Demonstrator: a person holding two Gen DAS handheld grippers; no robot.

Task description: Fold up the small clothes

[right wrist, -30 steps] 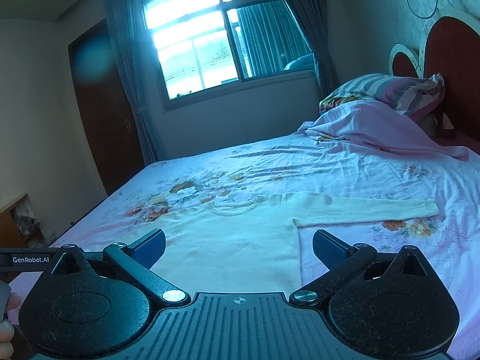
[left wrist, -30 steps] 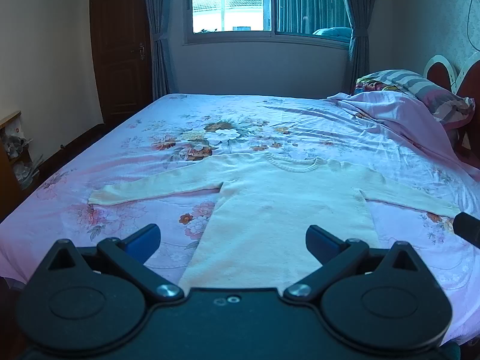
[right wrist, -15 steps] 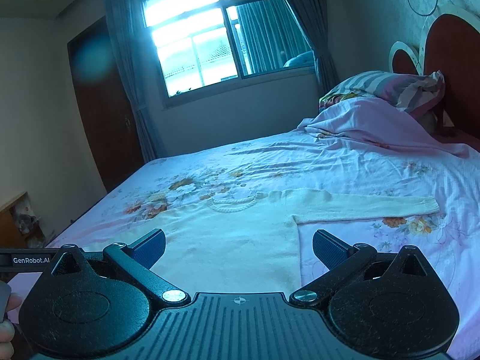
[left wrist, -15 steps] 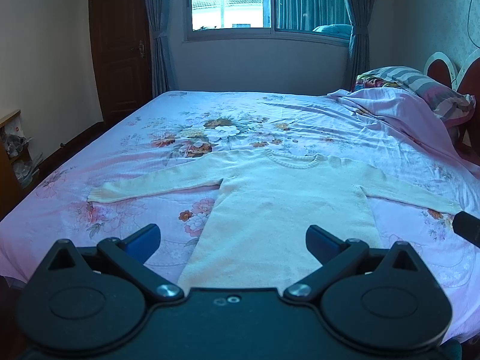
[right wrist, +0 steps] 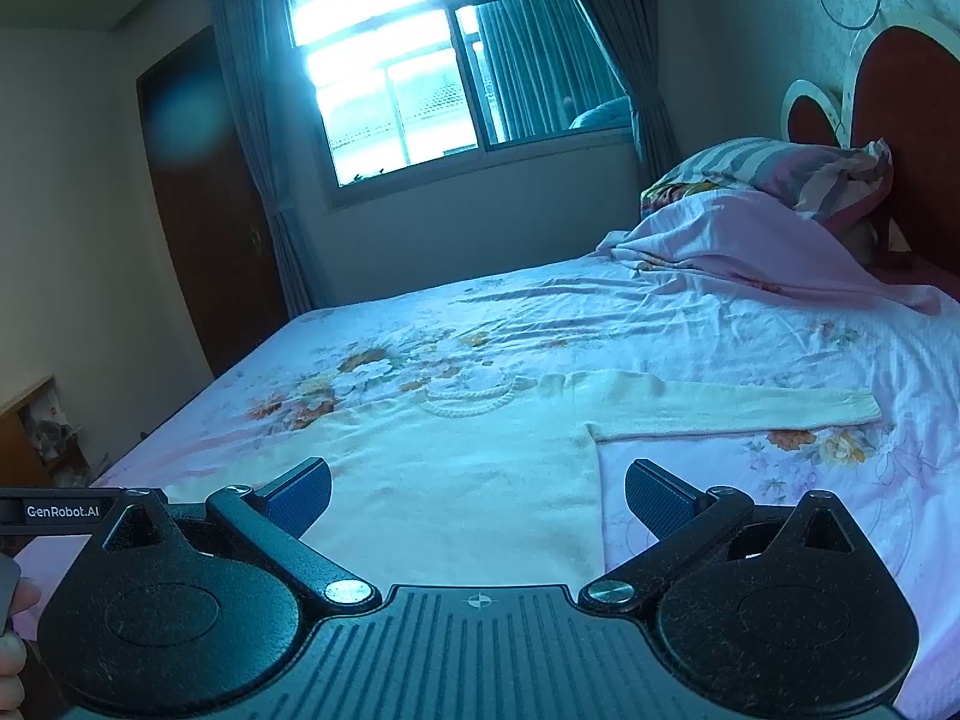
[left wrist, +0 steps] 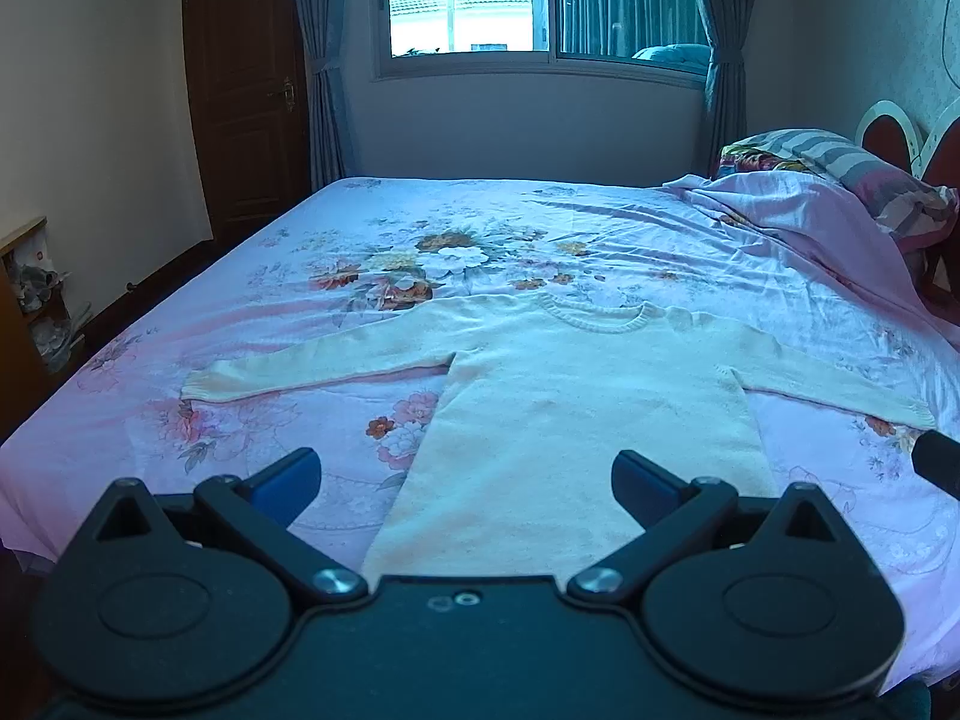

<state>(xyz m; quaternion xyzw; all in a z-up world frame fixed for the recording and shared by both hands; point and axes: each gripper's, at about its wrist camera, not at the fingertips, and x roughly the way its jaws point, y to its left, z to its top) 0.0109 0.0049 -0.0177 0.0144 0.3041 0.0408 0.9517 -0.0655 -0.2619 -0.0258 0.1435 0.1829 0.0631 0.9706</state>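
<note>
Cream knit sweater [left wrist: 576,414] flat, face-up near the bed's [left wrist: 540,228] front edge, sleeves spread.
Left gripper [left wrist: 465,474] and right gripper [right wrist: 477,489] hover, fingers apart, empty. Likely soft, light, stretchy; best pinched at a cuff [right wrist: 861,405] or hem corner.

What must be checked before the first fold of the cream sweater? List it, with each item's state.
1. Sweater lies flat on the bed, front body smooth: ok.
2. Both sleeves spread out sideways: ok.
3. Left gripper open, holding nothing: ok.
4. Right gripper open, holding nothing: ok.
5. Hem edge visible for grasping: cannot tell, hidden behind the grippers.
6. Bedsheet beside the sweater free of other items: ok.
</note>
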